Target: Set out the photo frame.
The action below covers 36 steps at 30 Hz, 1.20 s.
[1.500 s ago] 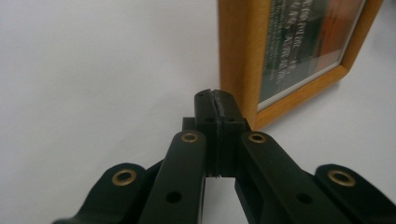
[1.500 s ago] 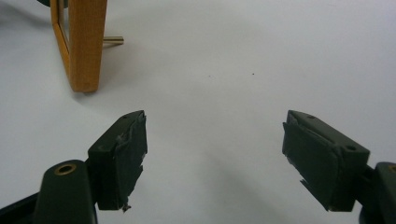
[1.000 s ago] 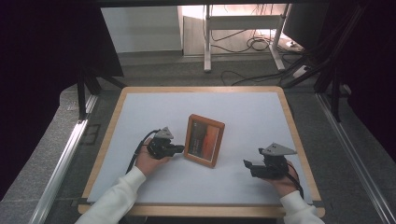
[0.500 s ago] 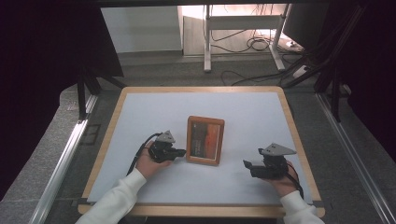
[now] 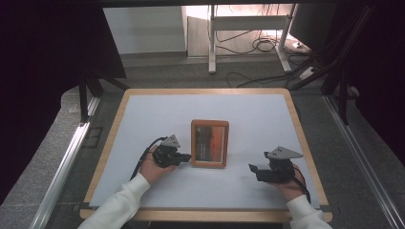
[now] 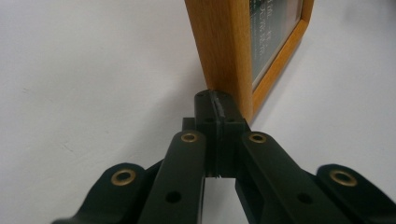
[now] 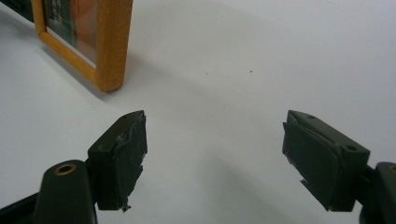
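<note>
**Inspector:** Left gripper (image 5: pixel 184 157): jaws pressed together with no gap between them, tips set against the near left corner of the wooden picture frame (image 5: pixel 209 143). In the left gripper view the closed tips (image 6: pixel 219 109) touch the frame's outer side edge (image 6: pixel 222 51) low down, at the mat. Nothing is pinched between them.

**Assistant:** And the right gripper?

**Inspector:** Right gripper (image 5: pixel 255 171): jaws spread wide, nothing between them. It rests on the mat, well apart from the frame, to the frame's right and nearer the person. Its own view shows bare mat between the pads (image 7: pixel 119 154), with the frame's corner (image 7: pixel 109 46) at upper left.

**Assistant:** Position of the frame?

**Inspector:** Flat on the white mat (image 5: pixel 167 114), picture side up, near the middle, slightly toward the person's side. Its sides run roughly square to the table's wooden border (image 5: pixel 112 129).

**Assistant:** Clearance?

**Inspector:** Open mat on every side of the frame. The widest stretch lies beyond it, toward the far border. To its left and right the mat is bare out to the wooden border, apart from the two grippers and the hands (image 5: pixel 152 168) holding them.
</note>
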Motion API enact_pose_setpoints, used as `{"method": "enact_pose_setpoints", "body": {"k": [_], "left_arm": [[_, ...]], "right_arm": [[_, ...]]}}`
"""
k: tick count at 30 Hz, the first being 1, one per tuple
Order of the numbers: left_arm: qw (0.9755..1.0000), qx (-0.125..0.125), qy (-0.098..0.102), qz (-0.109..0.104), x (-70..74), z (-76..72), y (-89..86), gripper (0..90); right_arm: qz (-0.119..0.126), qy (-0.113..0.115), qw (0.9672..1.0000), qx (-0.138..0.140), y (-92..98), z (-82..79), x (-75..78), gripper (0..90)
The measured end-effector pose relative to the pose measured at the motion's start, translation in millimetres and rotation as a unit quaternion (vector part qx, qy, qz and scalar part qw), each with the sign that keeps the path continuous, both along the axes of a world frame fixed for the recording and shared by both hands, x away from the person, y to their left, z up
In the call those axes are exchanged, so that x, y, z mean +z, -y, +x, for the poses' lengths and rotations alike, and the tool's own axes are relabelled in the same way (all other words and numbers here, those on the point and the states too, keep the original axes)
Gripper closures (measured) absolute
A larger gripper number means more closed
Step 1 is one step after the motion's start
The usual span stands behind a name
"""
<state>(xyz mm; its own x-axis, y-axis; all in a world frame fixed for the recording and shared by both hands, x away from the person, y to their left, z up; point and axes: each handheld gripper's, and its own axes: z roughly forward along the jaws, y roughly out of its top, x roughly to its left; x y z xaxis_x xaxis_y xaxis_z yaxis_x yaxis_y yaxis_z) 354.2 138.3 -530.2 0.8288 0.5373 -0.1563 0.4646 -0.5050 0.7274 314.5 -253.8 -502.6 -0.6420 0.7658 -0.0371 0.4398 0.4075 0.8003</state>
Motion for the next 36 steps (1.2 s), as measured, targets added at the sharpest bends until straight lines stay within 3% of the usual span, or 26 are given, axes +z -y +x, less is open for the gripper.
{"method": "enact_pose_setpoints", "body": {"k": [11,21,28,30,33,36], "left_arm": [[1.0000,-0.002,0.002,-0.004,1.1,2.1,-2.5,89.9],[0.9990,0.036,0.016,-0.021,9.8,3.0,-17.6,88.5],[0.9980,0.051,0.029,-0.022,11.9,-1.1,-29.8,86.7],[0.9972,0.061,0.033,-0.026,12.2,-3.1,-33.7,82.7],[0.9950,0.088,0.038,-0.027,11.3,-7.7,-39.3,64.4],[0.9943,0.099,0.034,-0.022,10.1,-11.8,-44.8,53.6]], "right_arm": [[0.005,0.000,1.0000,-0.002,2.7,0.5,-0.2,22.2],[0.000,0.002,1.0000,0.004,4.2,-0.1,-3.5,22.2],[-0.014,0.002,0.9999,0.005,2.3,-0.3,-6.6,21.9],[-0.021,0.002,0.9998,0.005,1.5,-0.3,-7.6,21.8],[-0.020,0.002,0.9998,0.004,0.1,-1.0,-7.7,21.8],[-0.023,0.005,0.9997,0.003,1.2,0.7,-7.8,21.8]]}}
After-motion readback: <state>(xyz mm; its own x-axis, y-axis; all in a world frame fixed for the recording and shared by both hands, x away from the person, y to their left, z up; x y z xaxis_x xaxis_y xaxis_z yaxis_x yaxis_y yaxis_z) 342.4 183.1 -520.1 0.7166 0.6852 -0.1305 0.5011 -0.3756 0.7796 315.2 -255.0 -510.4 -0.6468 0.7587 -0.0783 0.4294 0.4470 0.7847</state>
